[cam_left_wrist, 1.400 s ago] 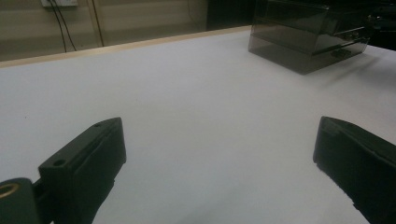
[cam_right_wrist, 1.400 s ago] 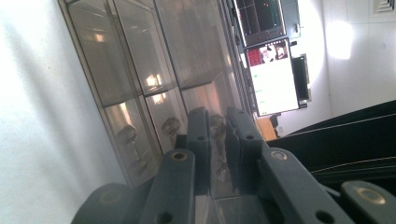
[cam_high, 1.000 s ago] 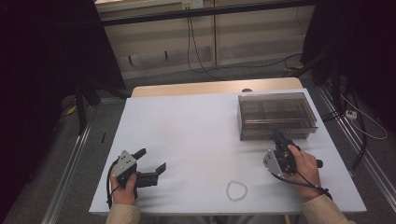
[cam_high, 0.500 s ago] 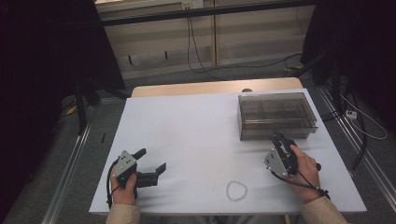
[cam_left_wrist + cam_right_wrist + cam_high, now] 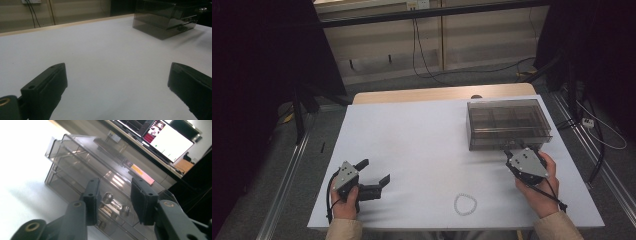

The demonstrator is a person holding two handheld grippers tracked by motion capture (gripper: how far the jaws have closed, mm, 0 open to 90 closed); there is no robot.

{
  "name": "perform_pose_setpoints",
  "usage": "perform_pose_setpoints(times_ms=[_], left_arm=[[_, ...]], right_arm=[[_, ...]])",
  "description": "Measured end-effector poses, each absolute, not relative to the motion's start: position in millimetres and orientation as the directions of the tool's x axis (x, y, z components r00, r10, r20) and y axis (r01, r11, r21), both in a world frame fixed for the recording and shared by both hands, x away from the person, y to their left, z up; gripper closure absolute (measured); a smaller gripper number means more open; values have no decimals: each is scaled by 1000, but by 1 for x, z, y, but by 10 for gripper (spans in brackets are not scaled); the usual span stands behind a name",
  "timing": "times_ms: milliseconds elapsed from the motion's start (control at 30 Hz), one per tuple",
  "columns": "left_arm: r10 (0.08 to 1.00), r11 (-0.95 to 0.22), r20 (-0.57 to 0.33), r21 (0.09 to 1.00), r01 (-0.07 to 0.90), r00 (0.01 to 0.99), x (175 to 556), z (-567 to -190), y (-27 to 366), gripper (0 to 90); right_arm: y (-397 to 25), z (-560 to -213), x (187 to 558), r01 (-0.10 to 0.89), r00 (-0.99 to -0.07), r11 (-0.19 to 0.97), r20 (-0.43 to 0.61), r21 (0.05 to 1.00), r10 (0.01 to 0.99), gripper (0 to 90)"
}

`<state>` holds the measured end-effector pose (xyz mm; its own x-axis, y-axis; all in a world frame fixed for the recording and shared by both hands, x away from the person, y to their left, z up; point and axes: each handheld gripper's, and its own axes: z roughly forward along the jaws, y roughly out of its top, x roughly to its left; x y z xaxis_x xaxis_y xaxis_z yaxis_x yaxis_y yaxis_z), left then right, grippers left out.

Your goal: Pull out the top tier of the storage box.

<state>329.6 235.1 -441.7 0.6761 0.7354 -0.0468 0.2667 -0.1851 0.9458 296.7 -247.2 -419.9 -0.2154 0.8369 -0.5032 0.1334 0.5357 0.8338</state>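
Nearest the person, a small ring of pale beads (image 5: 465, 204) lies flat on the white desk (image 5: 427, 140), close to its front edge and between the two hands. The left gripper (image 5: 373, 177) rests low on the desk at the front left, held in the left hand (image 5: 344, 200); its fingers (image 5: 47, 85) stand wide apart with bare desk between them, holding nothing. The right gripper (image 5: 511, 153), held in the right hand (image 5: 539, 187), is at the front right, its tips just at the front face of the smoked clear drawer box (image 5: 507, 122). In the right gripper view its fingers (image 5: 92, 197) are partly open, one on either side of a small metal drawer handle (image 5: 115, 205), with a gap visible on both sides; whether they touch it cannot be told. The drawer box stands on the right half of the desk, toward the far edge. Beyond the desk, cables (image 5: 422, 45) hang down a pale wall.
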Motion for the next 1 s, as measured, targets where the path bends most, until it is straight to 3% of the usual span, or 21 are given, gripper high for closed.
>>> perform_pose_setpoints(times_ms=[367, 633, 1000], left_arm=[[735, -188, -47, 944, 270, 676, 330, -442, 235, 26], [735, -188, -48, 944, 272, 677, 330, -443, 234, 26], [734, -188, -49, 944, 272, 677, 330, -443, 234, 27]], right_arm=[[-257, -416, 294, 144, -119, 314, -299, 938, 947, 502], [-259, -412, 298, 178, -164, 243, -215, 953, 963, 445], [-260, -399, 310, 228, -283, 251, -182, 941, 942, 402]])
